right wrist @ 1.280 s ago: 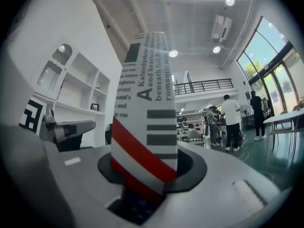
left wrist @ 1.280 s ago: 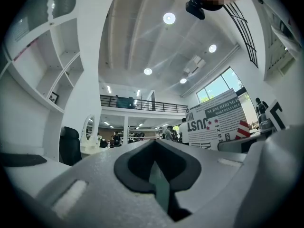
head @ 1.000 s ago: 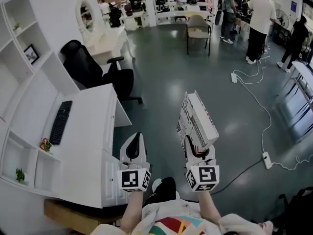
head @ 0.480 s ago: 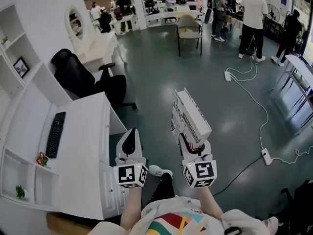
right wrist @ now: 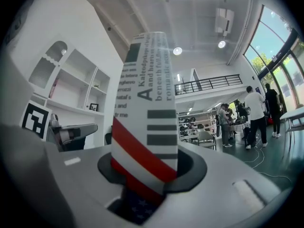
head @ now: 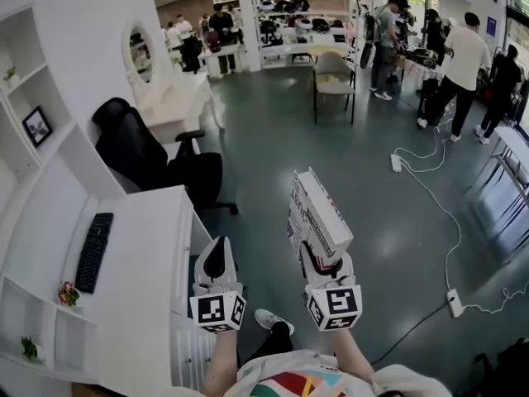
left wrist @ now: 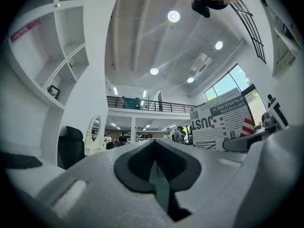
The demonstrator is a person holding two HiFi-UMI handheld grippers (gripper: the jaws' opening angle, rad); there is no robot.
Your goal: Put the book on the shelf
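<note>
Head view: the right gripper (head: 319, 256) has its fingers clamped on the near end of the book (head: 318, 212), long axis pointing far, shelf (head: 59, 149) well left, nearer the closed, empty left gripper (head: 216, 255).

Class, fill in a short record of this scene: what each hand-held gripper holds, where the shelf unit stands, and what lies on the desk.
Right hand-held gripper: shut on the book
Left hand-held gripper: jaws together, empty
Shelf unit: at the left, behind the desk
On desk: keyboard
Book on shelf: not yet
</note>
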